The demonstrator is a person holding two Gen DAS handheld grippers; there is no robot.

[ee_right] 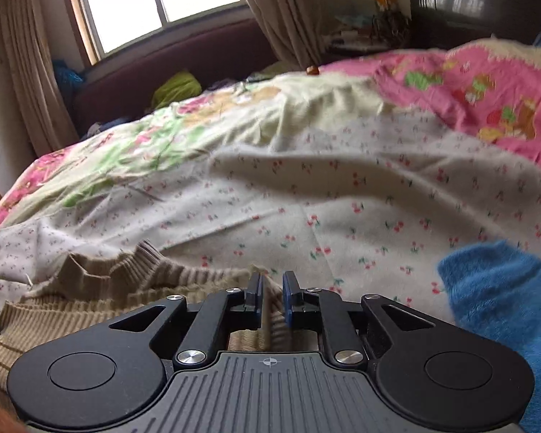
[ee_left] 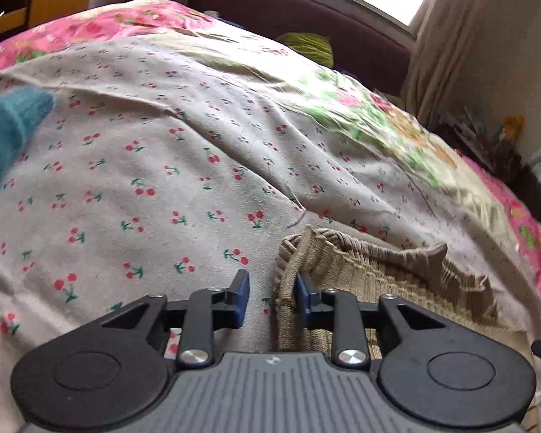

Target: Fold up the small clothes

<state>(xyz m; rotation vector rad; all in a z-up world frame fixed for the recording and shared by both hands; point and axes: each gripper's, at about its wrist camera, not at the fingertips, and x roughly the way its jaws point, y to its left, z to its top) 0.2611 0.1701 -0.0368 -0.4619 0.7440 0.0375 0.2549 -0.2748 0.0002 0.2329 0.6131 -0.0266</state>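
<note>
A beige ribbed knit garment (ee_left: 360, 274), marked with thin darker stripes, was seen on a pale grey sheet (ee_left: 184, 180) printed with small red cherries on green stems. A pink floral quilt (ee_right: 469, 83) with green and yellow motifs was shown beyond it. A fuzzy garment (ee_right: 505, 288) was rendered bright blue in the right wrist view and teal in the left. The left tongs (ee_left: 272, 299) and right tongs (ee_right: 272, 297) were black with blue pads (ee_left: 243, 294). Beige curtains (ee_right: 29, 72) and a maroon headboard (ee_right: 184, 54) were seen behind.
</note>
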